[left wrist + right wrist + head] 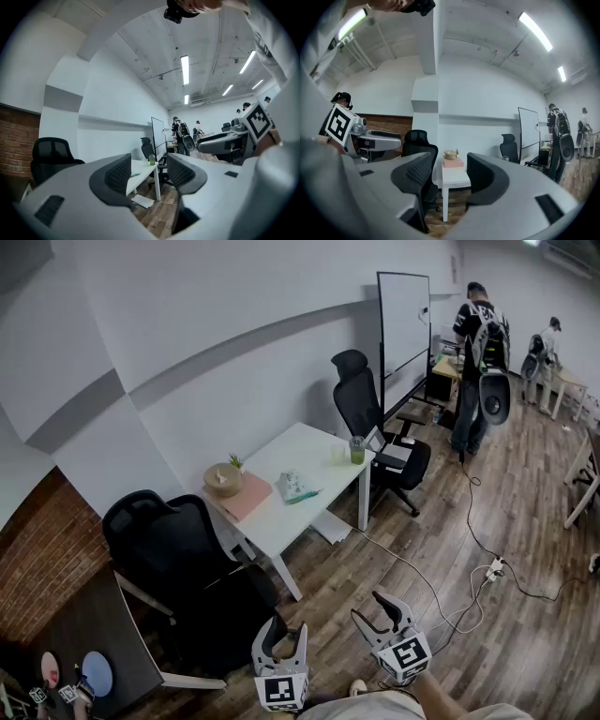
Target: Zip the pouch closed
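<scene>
The pouch (295,487), pale green and white, lies on a white table (309,451) across the room, well away from both grippers. In the head view my left gripper (284,632) and right gripper (389,610) hang low over the wooden floor, side by side, pointing level toward the table. Both stand open with nothing between their jaws. The left gripper view looks through its own open jaws (149,171) at the table's end. The right gripper view sees the table (454,174) between its open jaws (450,173).
On the table sit a pink pad (246,495) with a tan bowl (223,478) and a green cup (357,450). Black office chairs (164,540) (361,399) flank it. A whiteboard (405,320), a standing person (478,362) and a floor cable with a power strip (492,570) are at the right.
</scene>
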Motion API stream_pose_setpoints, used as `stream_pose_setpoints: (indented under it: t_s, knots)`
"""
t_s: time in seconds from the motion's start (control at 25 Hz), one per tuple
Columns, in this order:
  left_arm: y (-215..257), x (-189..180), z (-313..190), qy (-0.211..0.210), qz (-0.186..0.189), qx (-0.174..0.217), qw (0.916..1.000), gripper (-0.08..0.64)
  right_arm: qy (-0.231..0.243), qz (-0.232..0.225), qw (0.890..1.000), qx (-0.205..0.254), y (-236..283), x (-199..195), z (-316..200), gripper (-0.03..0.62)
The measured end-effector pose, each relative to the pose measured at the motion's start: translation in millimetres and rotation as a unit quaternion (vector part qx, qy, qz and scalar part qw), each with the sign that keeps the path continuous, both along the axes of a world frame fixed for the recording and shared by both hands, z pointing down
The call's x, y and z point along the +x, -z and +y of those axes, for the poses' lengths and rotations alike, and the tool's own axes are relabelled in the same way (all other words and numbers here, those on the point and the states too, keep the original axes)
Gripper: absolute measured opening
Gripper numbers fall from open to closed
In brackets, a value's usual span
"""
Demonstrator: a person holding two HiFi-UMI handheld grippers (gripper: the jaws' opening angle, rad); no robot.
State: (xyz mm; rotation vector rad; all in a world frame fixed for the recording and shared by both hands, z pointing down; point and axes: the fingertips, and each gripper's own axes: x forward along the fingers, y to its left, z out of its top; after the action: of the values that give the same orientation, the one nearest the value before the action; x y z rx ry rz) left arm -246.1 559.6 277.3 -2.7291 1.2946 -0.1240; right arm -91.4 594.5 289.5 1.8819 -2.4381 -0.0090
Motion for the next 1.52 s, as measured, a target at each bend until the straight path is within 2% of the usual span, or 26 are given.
stream_pose_setpoints:
  t_s: [0.16,0.36,0.64,1.0,1.52]
  knots:
    - [-6.4,6.0,-7.8,0.013,0.001,-0.006,0.9999,0.236,0.000,-0.005,1.000,0.002,-0.1,10.3,-8.2,0.224]
    - [-3.9,13.0,-19.8,0.016,0.000,-0.007,0.9998,0.259,0.007,-0.001,1.000,0.007,-2.3,13.6,-21.4,0.272]
    - [-8.3,22.9,-54.7,0.020,0.001,-0.006,0.9998,0.267,0.006,0.007,1.000,0.009,-3.3,25.8,-54.9,0.278]
    - [-6.8,27.9,-139.1,0.021,-0.002,-0.012,0.9997,0.278,-0.002,0.016,1.000,-0.001,-2.1,35.9,-134.8,0.285]
    - [-3.6,33.4,-265.5,-0.010,0.001,-0.010,0.9999,0.305,-0.028,0.021,0.999,-0.010,-2.5,38.9,-249.0,0.310]
